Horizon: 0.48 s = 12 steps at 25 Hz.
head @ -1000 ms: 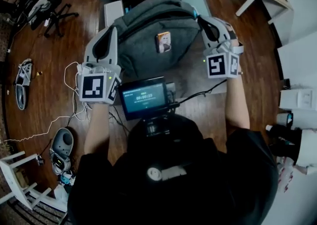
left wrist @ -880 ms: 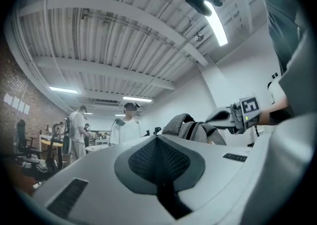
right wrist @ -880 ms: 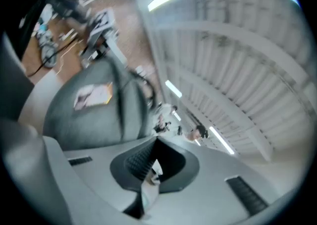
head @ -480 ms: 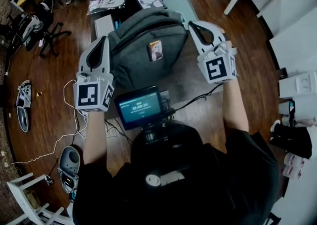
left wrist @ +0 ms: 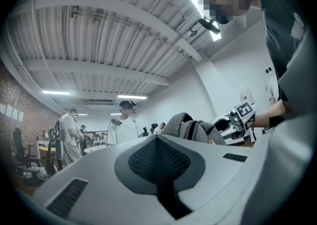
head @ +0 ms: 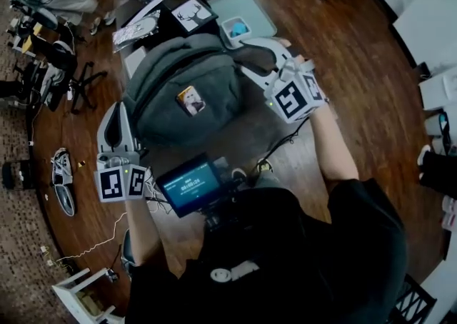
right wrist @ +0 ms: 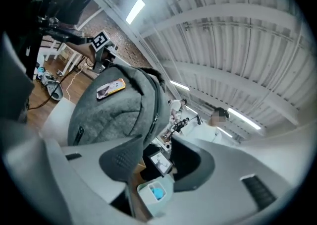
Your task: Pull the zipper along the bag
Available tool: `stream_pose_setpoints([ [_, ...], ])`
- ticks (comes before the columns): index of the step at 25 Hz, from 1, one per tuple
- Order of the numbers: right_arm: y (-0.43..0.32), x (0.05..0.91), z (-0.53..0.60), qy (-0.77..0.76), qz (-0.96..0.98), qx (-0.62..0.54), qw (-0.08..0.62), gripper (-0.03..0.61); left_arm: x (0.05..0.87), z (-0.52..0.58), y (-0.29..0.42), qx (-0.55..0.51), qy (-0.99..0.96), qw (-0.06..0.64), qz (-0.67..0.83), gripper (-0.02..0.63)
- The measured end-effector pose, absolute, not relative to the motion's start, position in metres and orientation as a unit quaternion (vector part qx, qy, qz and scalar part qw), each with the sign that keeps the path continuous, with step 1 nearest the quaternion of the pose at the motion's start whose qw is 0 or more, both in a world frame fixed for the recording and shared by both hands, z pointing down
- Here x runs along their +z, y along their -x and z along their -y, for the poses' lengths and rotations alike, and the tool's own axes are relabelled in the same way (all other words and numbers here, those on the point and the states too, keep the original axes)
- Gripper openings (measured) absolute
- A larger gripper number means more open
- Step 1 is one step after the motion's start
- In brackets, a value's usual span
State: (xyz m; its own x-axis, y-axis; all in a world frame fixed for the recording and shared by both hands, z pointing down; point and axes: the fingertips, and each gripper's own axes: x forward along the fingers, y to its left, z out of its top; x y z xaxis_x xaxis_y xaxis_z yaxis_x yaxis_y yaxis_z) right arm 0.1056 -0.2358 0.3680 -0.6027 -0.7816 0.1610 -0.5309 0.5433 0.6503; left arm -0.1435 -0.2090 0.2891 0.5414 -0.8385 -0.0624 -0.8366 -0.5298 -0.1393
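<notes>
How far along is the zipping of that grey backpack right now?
Done, apparently: the zipper on the backpack looks closed where it shows, though part is hidden. In hand: nothing. The right gripper has just been opening beside the backpack, empty, and the left gripper is shut on nothing. Left: probably just checking the zipper's end.

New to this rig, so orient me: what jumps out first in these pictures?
A grey bag lies centre-frame with a small picture tag on its front. The right tongs, which have just been opening, gape at its right side with nothing between them; the left tongs rest shut at its left.
</notes>
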Motion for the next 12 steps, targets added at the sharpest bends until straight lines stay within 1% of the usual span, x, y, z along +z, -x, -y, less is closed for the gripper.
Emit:
stream_pose_setpoints([
  [2,-0.098,0.366,0.235,-0.352,0.865,-0.285,0.217,0.198,0.288,0.209,0.142,-0.010,0.878,0.074,-0.472,-0.002],
  [4,-0.093,0.364,0.243,-0.328,0.878,-0.278,0.211,0.206,0.285,0.210,0.142,-0.020,0.879,0.079,-0.471,0.000],
  [7,-0.083,0.360,0.253,-0.324,0.875,-0.289,0.216,0.206,0.279,0.211,0.143,-0.033,0.878,0.086,-0.470,0.000],
  [10,-0.087,0.362,0.263,-0.340,0.874,-0.283,0.202,0.206,0.257,0.219,0.151,-0.011,0.868,0.091,-0.488,0.000],
  [12,-0.092,0.364,0.264,-0.347,0.877,-0.272,0.190,0.209,0.227,0.231,0.157,0.009,0.858,0.110,-0.502,0.000],
])
